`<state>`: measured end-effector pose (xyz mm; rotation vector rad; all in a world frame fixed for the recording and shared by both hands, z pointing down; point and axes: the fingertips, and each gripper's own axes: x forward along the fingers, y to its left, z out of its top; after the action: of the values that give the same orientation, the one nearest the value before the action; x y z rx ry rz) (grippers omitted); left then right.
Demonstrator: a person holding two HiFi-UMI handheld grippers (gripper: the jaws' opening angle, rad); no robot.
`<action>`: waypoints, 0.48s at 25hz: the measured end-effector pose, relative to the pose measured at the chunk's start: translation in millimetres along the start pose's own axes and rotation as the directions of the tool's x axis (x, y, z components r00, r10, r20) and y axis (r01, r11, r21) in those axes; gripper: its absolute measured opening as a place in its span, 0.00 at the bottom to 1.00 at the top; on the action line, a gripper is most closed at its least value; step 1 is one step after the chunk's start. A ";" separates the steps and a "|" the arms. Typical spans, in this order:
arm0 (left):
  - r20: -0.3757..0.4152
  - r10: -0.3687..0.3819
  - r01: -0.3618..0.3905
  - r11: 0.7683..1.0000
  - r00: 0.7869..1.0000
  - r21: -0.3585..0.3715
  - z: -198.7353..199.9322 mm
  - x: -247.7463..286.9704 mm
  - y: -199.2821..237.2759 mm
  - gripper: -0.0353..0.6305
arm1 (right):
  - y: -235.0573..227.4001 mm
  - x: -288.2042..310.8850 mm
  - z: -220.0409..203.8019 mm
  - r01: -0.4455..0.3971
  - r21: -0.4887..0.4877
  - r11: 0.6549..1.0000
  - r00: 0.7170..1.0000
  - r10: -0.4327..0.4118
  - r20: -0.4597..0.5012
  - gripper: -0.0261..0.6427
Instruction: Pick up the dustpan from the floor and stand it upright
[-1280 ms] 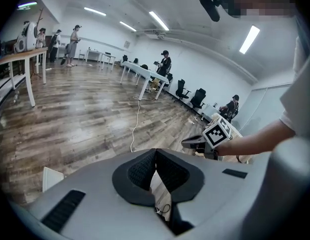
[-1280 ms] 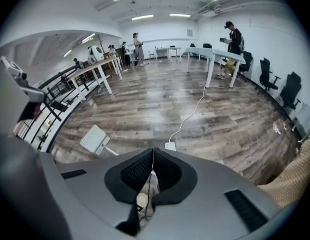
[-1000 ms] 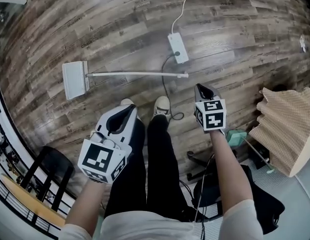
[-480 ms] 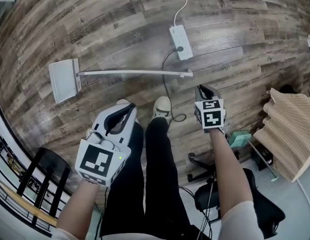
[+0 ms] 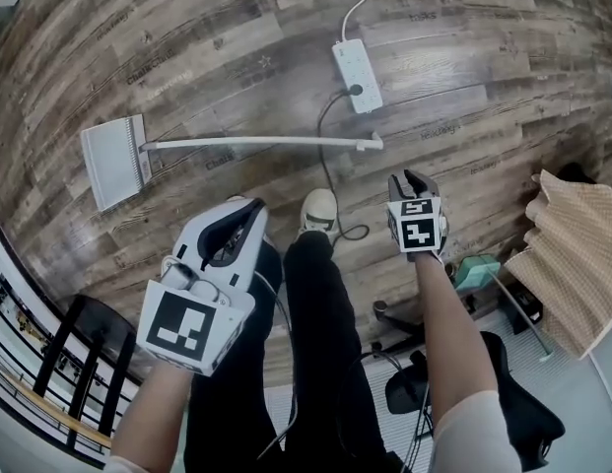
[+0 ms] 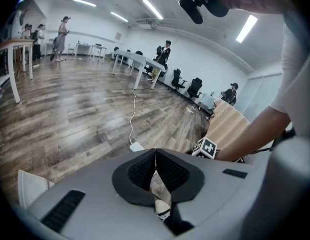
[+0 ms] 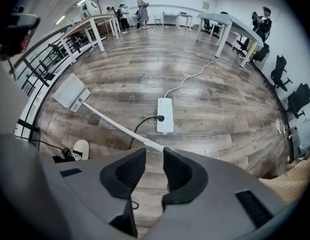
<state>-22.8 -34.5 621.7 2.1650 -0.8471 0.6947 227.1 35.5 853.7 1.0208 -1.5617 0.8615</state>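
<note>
A white dustpan lies flat on the wood floor, its pan at the left and its long thin handle running right. The right gripper view shows the pan far left and the handle's end just beyond the jaw tips. My right gripper points steeply down, close below that handle end; its jaws are opening and nothing is between them. My left gripper hangs over the person's left leg, below the handle's middle, and is shut on nothing.
A white power strip with a black plug and cables lies beyond the handle end. The person's shoe stands between the grippers. A black stool is at lower left, a beige quilted cover at right. People and desks stand far off.
Both grippers have dropped toward the floor. The right jaws, shut before, now show a gap. The dustpan lies as before.
</note>
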 end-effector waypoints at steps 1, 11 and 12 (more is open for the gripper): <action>-0.002 0.001 -0.001 1.000 1.000 -0.004 -1.4 3.8 2.3 0.09 | -1.2 4.0 -0.5 -0.003 0.008 1.000 1.000 0.003 0.003 0.19; 0.003 0.000 0.001 0.999 1.000 -0.045 -9.6 7.8 -2.2 0.09 | 7.7 11.5 25.3 -0.017 -0.123 0.992 0.999 0.021 0.027 0.20; 0.011 0.000 0.001 0.999 1.000 -0.048 -8.5 8.1 -2.5 0.09 | 5.3 13.3 27.0 -0.018 -0.113 0.993 0.999 0.021 0.032 0.21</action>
<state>-17.6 -29.6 631.3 2.1281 -0.8606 0.6562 210.9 10.6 860.9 0.9441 -1.6318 0.7641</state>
